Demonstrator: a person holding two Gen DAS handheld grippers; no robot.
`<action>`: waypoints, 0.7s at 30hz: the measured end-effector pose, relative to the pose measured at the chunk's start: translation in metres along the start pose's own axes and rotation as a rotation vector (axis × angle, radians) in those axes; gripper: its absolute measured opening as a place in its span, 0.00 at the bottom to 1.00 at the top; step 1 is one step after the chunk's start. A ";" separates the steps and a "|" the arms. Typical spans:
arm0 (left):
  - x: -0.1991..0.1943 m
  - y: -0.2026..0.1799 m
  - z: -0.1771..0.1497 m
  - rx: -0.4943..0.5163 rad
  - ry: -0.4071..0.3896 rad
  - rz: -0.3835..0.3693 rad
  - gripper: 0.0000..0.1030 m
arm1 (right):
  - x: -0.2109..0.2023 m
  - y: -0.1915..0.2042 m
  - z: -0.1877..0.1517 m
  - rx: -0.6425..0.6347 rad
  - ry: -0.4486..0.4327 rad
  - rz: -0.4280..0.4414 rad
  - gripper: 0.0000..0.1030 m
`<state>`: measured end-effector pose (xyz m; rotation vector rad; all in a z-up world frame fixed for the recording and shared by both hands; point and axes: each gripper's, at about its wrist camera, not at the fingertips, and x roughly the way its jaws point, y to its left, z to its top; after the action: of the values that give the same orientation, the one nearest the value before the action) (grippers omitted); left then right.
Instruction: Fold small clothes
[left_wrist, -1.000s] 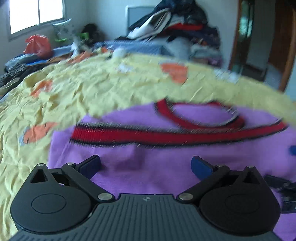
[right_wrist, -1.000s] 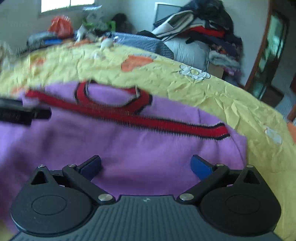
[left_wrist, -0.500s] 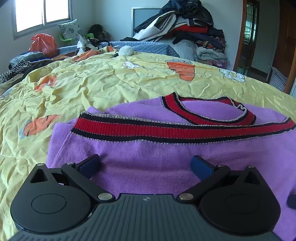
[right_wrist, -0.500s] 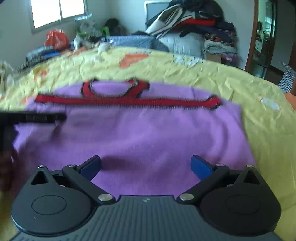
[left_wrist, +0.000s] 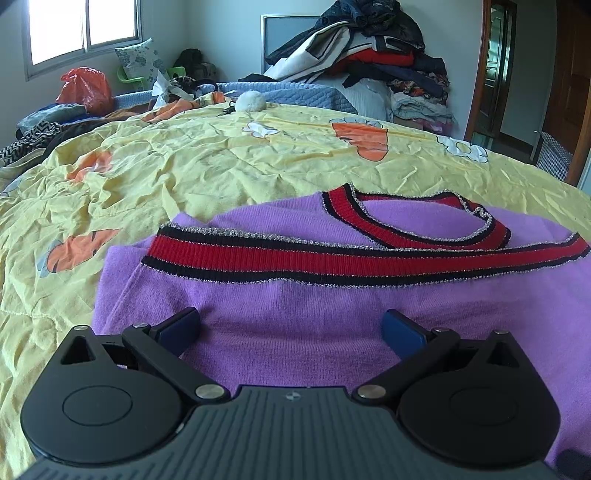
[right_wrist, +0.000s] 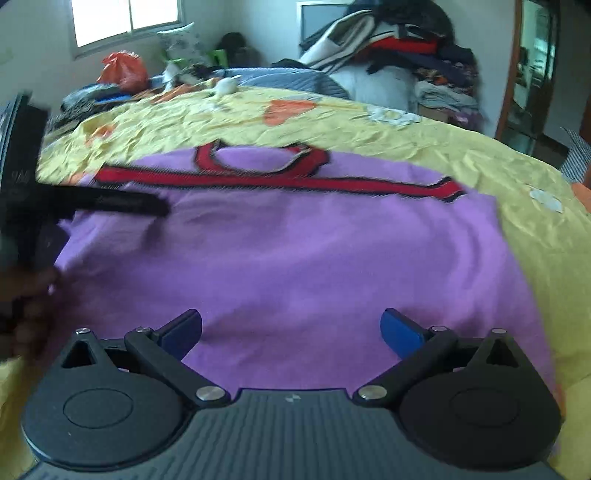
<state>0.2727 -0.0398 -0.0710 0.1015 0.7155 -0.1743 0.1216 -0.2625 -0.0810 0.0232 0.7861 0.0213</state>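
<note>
One purple sweater (left_wrist: 303, 325) lying folded on the yellow bedspread (left_wrist: 184, 166), two red bands showing. Two grippers, left gripper (left_wrist: 291, 328) and right gripper (right_wrist: 291, 328), hovering near edge, jaws spread wide, gripping nothing.

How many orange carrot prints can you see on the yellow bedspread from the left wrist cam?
3 clear ones on the yellow bedspread: one far right of centre, one at the left, one near left beside the purple sweater. The sweater may hide more.
</note>
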 end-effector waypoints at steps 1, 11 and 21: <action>0.000 0.000 0.000 0.002 0.001 -0.001 1.00 | 0.000 0.000 -0.004 -0.009 -0.023 0.008 1.00; -0.076 0.022 -0.043 0.076 -0.026 -0.161 1.00 | -0.042 -0.044 -0.032 -0.026 -0.067 -0.005 1.00; -0.098 0.049 -0.081 0.119 0.091 -0.123 1.00 | -0.060 -0.069 -0.034 -0.094 0.103 0.078 1.00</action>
<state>0.1574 0.0331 -0.0655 0.1796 0.8030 -0.3319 0.0560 -0.3328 -0.0648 -0.0367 0.8866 0.1338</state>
